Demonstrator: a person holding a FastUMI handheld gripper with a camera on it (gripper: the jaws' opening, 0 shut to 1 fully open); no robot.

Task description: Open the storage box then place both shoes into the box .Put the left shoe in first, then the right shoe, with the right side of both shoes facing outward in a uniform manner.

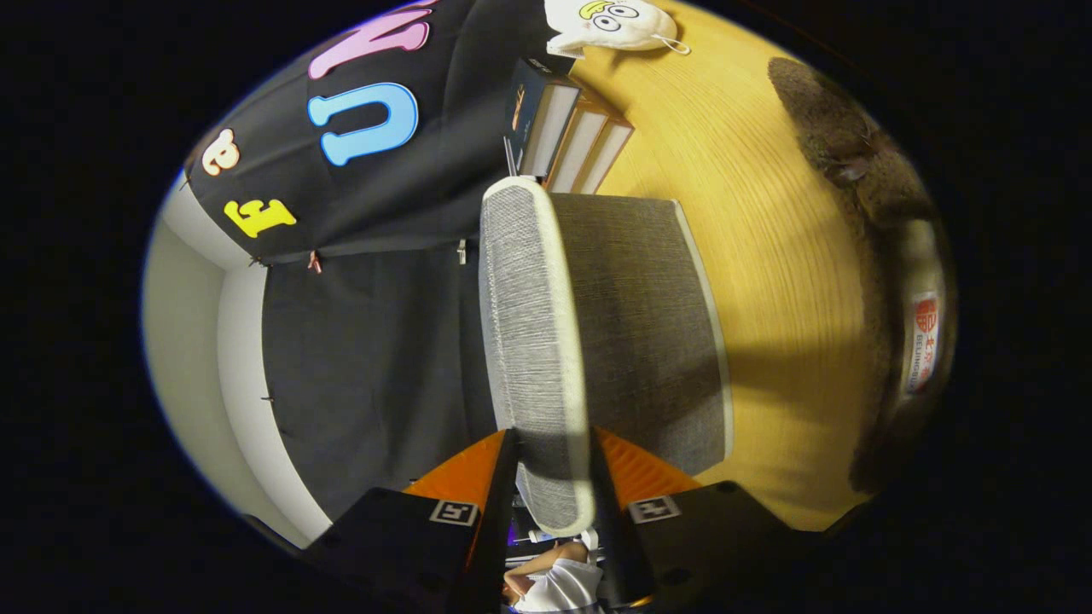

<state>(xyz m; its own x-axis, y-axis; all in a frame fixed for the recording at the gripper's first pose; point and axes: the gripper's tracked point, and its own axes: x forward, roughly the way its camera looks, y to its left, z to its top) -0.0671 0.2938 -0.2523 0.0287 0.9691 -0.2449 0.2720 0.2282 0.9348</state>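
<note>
The grey fabric storage box (648, 324) stands on the wooden table (768, 196); the whole scene looks turned on its side. Its lid (525, 324), grey with a pale trim, is raised off the box body and runs straight away from me. My gripper (553, 443) is shut on the lid's near edge, one finger on each face. Beyond the box, on its open side, lie two dark shoes: one brown shoe (840, 145) further off, and one shoe (920, 341) with a label showing inside it.
Several books (572, 141) stand just past the far end of the box. A white plush toy (610, 24) lies beyond them. The booth's black cloth wall (375, 341) hangs close on the lid's outer side.
</note>
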